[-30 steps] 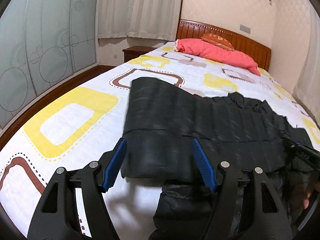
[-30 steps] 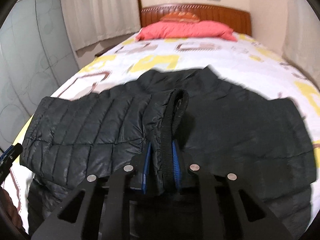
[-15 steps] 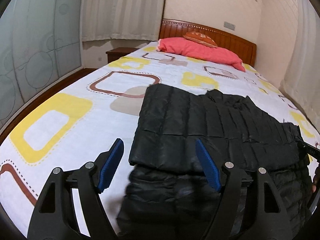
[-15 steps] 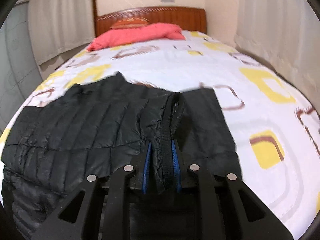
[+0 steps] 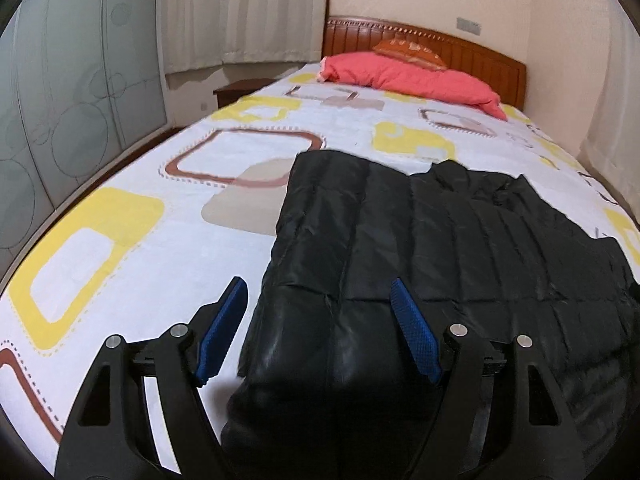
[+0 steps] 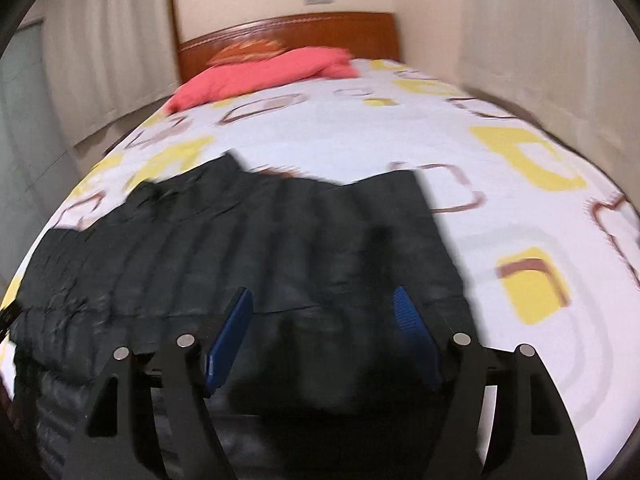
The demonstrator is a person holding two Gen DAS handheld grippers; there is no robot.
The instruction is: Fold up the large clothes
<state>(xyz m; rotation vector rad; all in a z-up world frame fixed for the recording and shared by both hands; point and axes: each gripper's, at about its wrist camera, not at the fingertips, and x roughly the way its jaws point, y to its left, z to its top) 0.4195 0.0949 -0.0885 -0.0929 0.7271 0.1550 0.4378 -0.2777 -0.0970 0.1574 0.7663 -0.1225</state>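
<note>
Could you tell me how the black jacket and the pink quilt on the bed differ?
The black jacket lies spread flat at the near end of the bed; the pink quilt is bunched up against the headboard. The jacket shows stitched ribs and a sheen; the quilt looks matte. Both rest on the sheet.

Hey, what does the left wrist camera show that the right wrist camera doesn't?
Only the left wrist view shows the nightstand beside the bed, the frosted glass doors and the open left gripper.

Only the right wrist view shows the open right gripper and the jacket's right edge.

Both show the black jacket lying folded on the patterned sheet, the red pillow, the headboard and curtains.
</note>
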